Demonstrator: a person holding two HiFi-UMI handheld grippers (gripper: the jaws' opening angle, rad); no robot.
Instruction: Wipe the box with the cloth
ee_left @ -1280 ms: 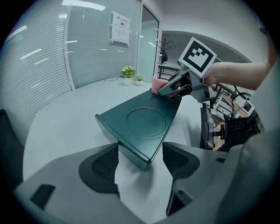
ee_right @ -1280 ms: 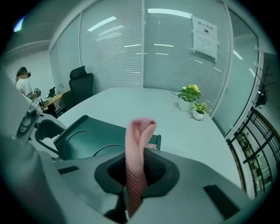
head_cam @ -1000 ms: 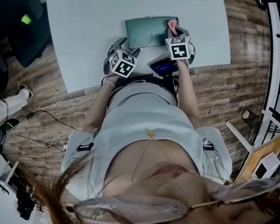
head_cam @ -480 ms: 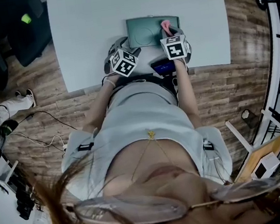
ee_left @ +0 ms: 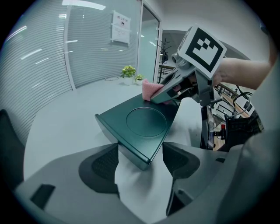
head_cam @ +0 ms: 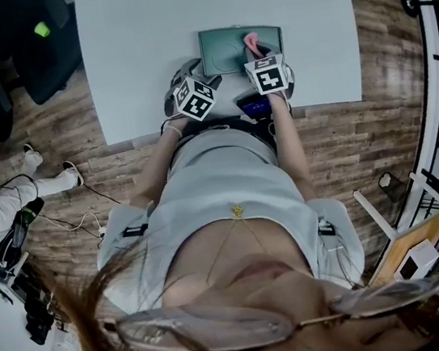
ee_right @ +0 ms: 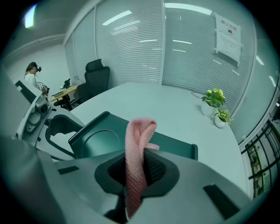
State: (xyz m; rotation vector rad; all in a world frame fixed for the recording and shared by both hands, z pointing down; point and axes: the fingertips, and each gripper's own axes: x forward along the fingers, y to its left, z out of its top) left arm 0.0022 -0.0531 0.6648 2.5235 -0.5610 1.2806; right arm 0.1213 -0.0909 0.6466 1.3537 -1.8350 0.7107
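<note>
Sliding left across the flat dark-green box (head_cam: 225,49), the right claw (ee_right: 136,168) squeezes the pink knitted cloth (ee_right: 139,131), so wiping goes on; the left claw (ee_left: 142,164) sits wide open around the box's corner

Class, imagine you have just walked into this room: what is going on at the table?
A person at a pale table holds a gripper in each hand. The right gripper is shut on a pink cloth and holds it over the far part of a dark green box; whether the cloth touches the lid is hard to tell. The left gripper is open, with the box's near corner between its fingers, not clamped.
</note>
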